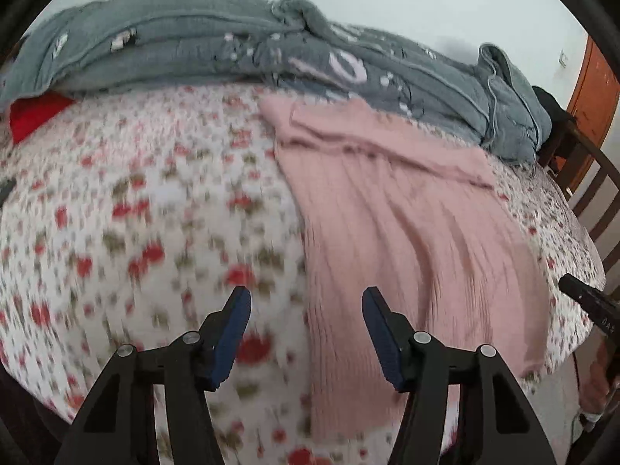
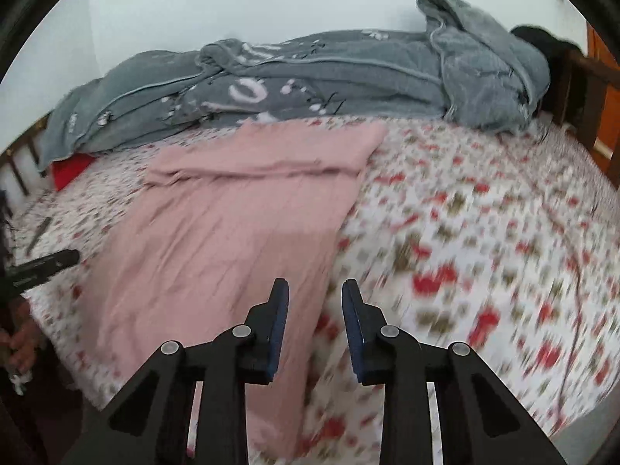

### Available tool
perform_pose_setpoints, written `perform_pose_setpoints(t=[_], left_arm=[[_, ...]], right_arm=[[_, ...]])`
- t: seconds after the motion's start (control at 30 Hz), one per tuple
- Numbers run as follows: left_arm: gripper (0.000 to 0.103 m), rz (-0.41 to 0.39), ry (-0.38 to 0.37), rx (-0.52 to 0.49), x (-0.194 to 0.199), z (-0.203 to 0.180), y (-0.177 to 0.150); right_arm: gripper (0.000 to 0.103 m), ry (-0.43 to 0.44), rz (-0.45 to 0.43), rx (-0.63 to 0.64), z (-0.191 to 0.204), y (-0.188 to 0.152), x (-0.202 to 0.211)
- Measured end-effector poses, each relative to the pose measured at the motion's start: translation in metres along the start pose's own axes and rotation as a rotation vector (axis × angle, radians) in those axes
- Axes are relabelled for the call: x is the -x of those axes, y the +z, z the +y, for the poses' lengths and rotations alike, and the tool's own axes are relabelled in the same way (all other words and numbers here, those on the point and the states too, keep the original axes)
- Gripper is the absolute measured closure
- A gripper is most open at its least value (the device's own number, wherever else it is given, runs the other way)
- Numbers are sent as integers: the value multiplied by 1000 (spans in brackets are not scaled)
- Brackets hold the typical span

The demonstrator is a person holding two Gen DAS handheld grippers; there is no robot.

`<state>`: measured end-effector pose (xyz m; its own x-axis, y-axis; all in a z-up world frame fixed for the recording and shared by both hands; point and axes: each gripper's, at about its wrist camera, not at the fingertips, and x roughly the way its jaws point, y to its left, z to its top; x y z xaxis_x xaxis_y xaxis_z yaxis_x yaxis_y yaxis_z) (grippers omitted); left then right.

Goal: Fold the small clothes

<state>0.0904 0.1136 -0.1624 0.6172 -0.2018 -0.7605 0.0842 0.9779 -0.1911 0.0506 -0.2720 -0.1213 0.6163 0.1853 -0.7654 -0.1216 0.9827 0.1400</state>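
A pink ribbed garment (image 1: 407,232) lies flat on the floral bed sheet (image 1: 135,213), its far end folded over. In the right wrist view it (image 2: 232,232) lies left of centre. My left gripper (image 1: 306,298) is open and empty, hovering above the garment's left edge near the bed's front. My right gripper (image 2: 314,290) is open and empty, hovering above the garment's right edge. The right gripper's finger tip (image 1: 581,292) shows at the right of the left wrist view; the left gripper's tip (image 2: 46,263) shows at the left of the right wrist view.
A grey blanket (image 1: 252,46) is piled along the wall side of the bed, also in the right wrist view (image 2: 310,73). A red item (image 1: 35,116) sticks out under it. A wooden bed rail (image 1: 593,186) stands at the right end.
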Motion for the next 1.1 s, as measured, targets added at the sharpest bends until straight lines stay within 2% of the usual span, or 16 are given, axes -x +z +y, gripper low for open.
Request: perform_pose_setpoints(t=[0.17, 0.27, 0.37, 0.53, 0.63, 0.7, 0.73, 0.77, 0.8, 0.83, 0.93, 1.1], left_arm=[[46, 31, 2, -10, 6, 1, -32], [45, 45, 2, -36, 8, -3, -51], [45, 59, 11, -71, 7, -11, -67], [45, 100, -20, -38, -8, -19, -69], [47, 123, -25, 19, -17, -19, -65], [53, 99, -30, 25, -18, -22, -64], [55, 100, -27, 26, -20, -23, -63], [61, 89, -16, 26, -20, -24, -63], [73, 80, -10, 27, -20, -25, -63], [79, 85, -20, 31, -22, -25, -64], [91, 84, -54, 68, -21, -19, -64], [91, 86, -99, 88, -23, -11, -63]], right_arm=[[67, 47, 7, -2, 9, -33, 11], [58, 53, -4, 47, 18, -51, 17], [54, 43, 21, 111, 29, -66, 15], [54, 112, 69, 39, 28, -72, -3], [54, 102, 81, -11, 25, -71, -14], [58, 116, 82, -60, 21, -70, -18], [64, 121, 80, -84, 19, -71, -20], [76, 128, 81, -96, 18, -71, -23], [82, 139, 87, -108, 17, -72, -26], [96, 162, 96, -118, 15, -73, -29], [97, 202, 102, -160, 10, -77, -33], [97, 224, 70, -178, 6, -78, -33]])
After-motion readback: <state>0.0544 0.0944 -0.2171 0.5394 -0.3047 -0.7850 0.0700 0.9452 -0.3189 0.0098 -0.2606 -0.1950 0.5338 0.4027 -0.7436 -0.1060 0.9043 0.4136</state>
